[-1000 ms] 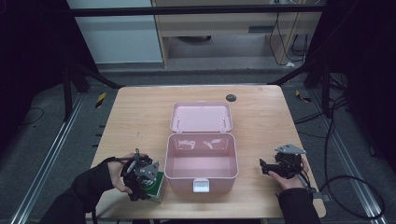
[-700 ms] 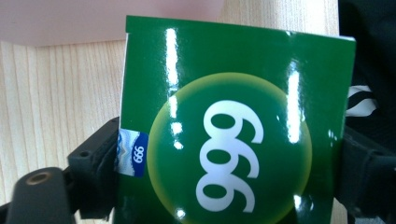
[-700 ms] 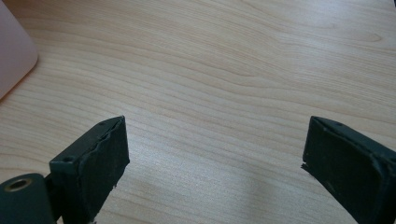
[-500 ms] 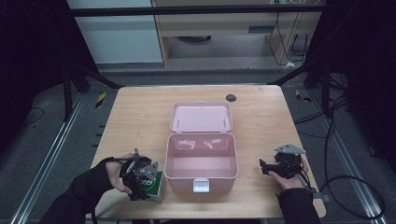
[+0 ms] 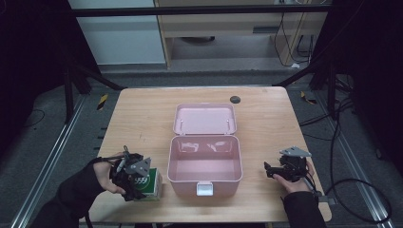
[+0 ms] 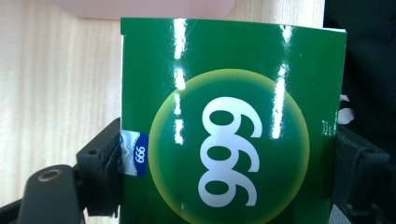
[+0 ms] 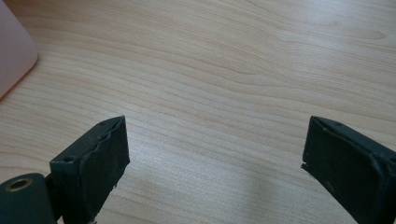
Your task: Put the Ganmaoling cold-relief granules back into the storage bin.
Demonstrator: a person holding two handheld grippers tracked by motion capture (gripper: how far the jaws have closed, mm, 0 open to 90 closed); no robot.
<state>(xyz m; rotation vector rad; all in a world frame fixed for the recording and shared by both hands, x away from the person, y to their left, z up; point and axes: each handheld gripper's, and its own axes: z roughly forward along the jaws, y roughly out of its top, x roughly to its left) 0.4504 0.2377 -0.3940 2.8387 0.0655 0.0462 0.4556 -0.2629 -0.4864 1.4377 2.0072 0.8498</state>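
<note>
Left gripper view shows the left gripper [image 5: 138, 183] fingers closed onto the green box [image 6: 231, 126] beside the pink case [image 5: 204, 164], right gripper [image 7: 215, 163] open, empty; glossy faces may slip

Black sleeves [image 5: 71, 192], grey-plated black grippers

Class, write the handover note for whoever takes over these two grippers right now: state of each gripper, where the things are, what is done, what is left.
Left gripper: jaws have just been closing and now clamp the green box by its two sides, at the table's front left.
Right gripper: open, nothing between the jaws, over bare wood to the right of the pink case.
Pink case: at the table's centre, lid open, inside looks empty.
Done: green box gripped.
Left, probably: carry the box into the case and shut the lid.
</note>
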